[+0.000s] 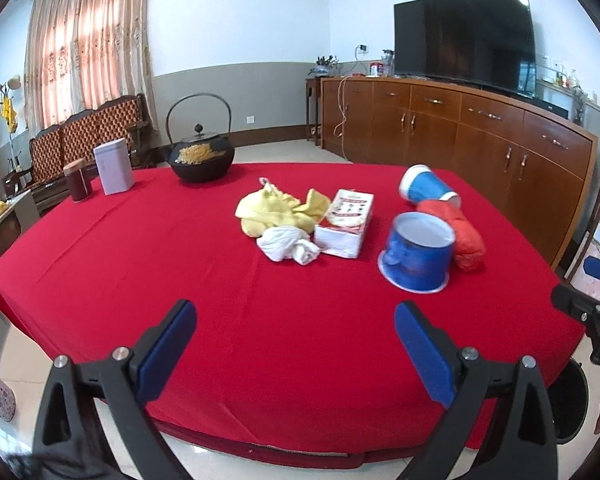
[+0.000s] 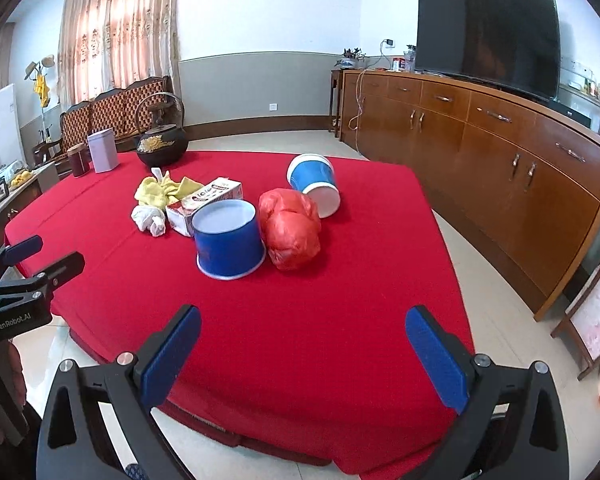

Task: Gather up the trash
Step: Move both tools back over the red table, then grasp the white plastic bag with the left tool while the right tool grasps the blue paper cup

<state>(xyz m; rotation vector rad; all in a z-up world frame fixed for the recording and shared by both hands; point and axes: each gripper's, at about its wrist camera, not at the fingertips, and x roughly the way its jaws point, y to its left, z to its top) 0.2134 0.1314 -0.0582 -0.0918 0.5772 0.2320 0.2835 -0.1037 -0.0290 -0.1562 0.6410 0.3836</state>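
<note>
Right wrist view placed the blue cup (image 2: 230, 238) and red bag (image 2: 291, 229) mid-frame, well beyond my right gripper (image 2: 303, 356); both it and my left gripper (image 1: 295, 344) gaped wide, empty.

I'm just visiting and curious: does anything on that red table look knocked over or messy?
Yes. One blue paper cup lies tipped on its side at the far right, another blue paper cup stands upside down, and a crumpled red plastic bag sits between them. A wadded white tissue lies beside a small carton.
</note>
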